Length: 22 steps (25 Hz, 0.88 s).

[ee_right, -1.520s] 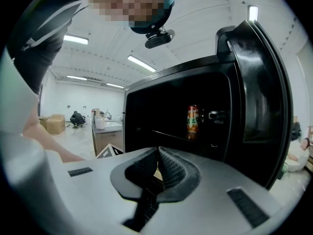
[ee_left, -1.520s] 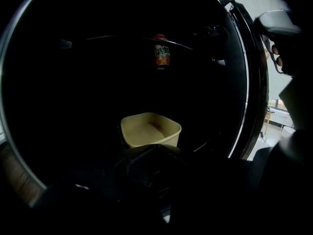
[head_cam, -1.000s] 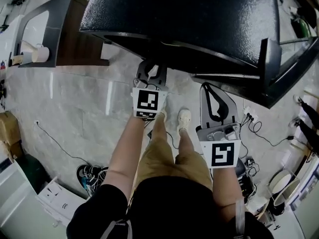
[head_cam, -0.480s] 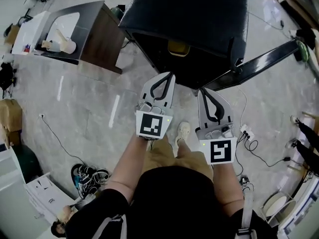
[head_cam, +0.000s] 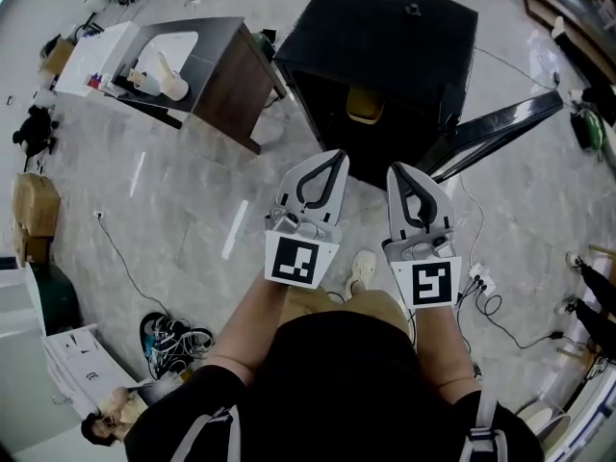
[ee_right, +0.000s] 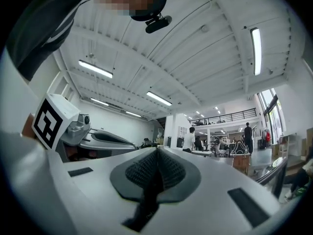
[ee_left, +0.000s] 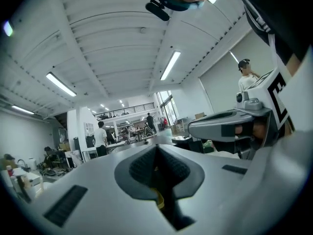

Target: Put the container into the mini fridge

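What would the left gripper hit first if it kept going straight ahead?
Nothing near, it seems: the left gripper points level across the open room towards far-off standing people. The black box-shaped mini fridge probably sits below that line.

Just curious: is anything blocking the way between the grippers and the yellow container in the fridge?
Nothing visible does. The fridge has its door open at the right, with the container inside. The left gripper and right gripper, shut and empty, hang before the opening.
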Available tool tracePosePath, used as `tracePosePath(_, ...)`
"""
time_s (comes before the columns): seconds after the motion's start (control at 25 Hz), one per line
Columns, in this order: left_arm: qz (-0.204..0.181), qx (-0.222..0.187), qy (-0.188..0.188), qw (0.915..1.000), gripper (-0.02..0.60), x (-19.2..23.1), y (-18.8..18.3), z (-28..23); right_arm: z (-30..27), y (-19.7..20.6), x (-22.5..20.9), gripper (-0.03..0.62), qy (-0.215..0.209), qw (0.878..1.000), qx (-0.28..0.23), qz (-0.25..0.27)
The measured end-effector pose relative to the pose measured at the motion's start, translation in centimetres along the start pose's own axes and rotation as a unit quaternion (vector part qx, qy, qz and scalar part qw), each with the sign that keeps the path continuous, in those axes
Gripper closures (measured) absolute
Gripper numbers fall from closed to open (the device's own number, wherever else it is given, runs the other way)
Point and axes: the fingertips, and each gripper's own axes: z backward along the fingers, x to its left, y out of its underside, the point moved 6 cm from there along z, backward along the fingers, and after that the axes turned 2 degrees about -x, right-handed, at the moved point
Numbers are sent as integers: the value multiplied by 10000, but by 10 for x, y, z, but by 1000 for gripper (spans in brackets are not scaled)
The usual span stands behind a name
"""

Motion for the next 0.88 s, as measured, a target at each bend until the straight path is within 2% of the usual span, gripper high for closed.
tracePosePath(0.28,1,-277,-19,9996,558,30,-31,37,-9,-32,35,557,51,9996,-186,201)
tracePosePath(0.48,207,-602,97,9979,558,53,-38,81,-10,-53,83,557,309,9981,-231,471)
tracePosePath(0.6,113,-698,260,9972,558,61,-39,112,-4,-66,111,557,545,9964,-318,566)
tracePosePath(0.76,36,-923,359,9951,558,76,-38,159,13,-74,155,557,617,9937,-255,902)
tracePosePath(0.88,-4,-1007,458,9939,558,91,-39,187,17,-84,189,557,774,9922,-268,938)
